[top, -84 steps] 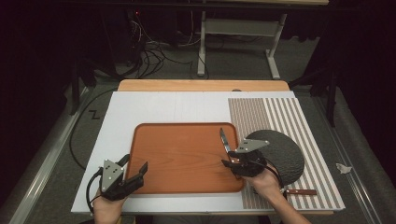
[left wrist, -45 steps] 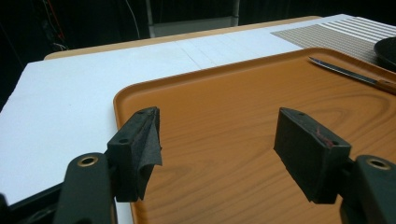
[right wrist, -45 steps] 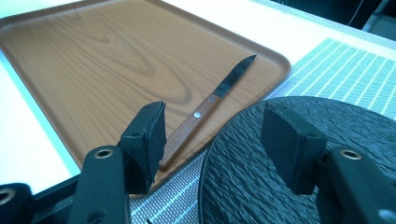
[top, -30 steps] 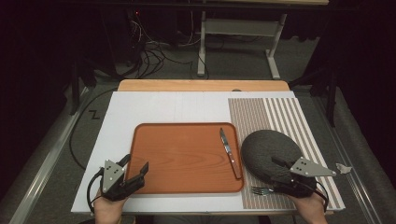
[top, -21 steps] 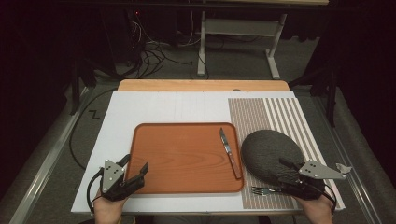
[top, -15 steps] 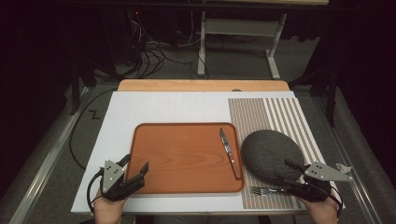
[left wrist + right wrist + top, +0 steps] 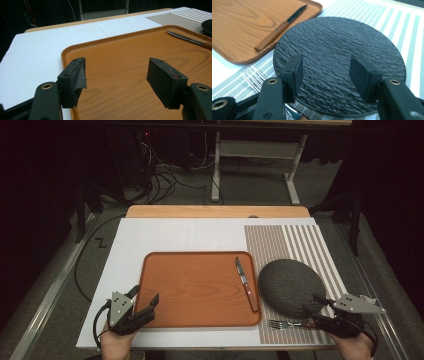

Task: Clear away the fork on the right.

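Dark room, grey floor [image 7: 260,185], tangled cables [image 7: 165,167], metal stand [image 7: 255,150]

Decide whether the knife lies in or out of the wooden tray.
In. The knife lies flat inside the wooden tray, along its right rim, blade pointing away from the person; the dark plate sits outside, beside it.
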`<action>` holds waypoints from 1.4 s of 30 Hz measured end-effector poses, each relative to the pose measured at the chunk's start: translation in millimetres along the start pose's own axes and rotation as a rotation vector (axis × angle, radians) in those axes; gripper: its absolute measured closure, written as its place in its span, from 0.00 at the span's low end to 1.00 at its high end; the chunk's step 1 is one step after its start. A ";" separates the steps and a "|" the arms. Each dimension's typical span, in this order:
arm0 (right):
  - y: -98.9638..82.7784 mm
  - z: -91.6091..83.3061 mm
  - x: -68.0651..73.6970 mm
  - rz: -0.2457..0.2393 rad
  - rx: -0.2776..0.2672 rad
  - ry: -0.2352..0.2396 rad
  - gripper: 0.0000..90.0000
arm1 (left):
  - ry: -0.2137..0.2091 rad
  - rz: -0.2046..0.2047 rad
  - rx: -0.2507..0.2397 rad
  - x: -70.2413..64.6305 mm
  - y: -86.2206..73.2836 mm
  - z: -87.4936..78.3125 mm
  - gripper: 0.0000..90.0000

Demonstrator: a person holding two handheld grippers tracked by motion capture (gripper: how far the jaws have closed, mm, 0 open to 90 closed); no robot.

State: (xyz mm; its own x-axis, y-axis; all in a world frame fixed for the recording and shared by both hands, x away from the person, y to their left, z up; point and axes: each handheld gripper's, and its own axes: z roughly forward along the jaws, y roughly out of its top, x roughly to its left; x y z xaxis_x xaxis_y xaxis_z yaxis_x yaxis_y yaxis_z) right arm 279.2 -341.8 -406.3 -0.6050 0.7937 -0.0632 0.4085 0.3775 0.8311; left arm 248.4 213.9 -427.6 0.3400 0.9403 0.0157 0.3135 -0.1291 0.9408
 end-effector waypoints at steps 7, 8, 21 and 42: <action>-5.5 -8.8 -10.0 0.049 0.063 0.006 0.53 | 0.002 -0.006 0.002 1.3 0.4 0.9 0.35; -7.5 -9.6 -11.6 0.062 0.076 0.008 0.54 | 0.004 -0.009 -0.001 1.3 0.3 1.4 0.35; -22.2 -12.9 -14.5 0.026 0.210 0.074 0.57 | 0.009 -0.012 0.002 1.9 0.6 2.8 0.35; -25.8 -1.8 -8.4 -0.083 0.350 0.136 0.55 | 0.013 -0.010 -0.003 0.9 0.5 1.9 0.35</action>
State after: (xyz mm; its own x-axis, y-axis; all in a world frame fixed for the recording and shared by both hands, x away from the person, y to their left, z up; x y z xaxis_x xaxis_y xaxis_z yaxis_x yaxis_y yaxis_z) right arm 272.5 -359.1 -426.3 -0.7210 0.6923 -0.0287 0.5493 0.5963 0.5854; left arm 250.5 214.2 -427.7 0.3253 0.9455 0.0107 0.3138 -0.1186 0.9421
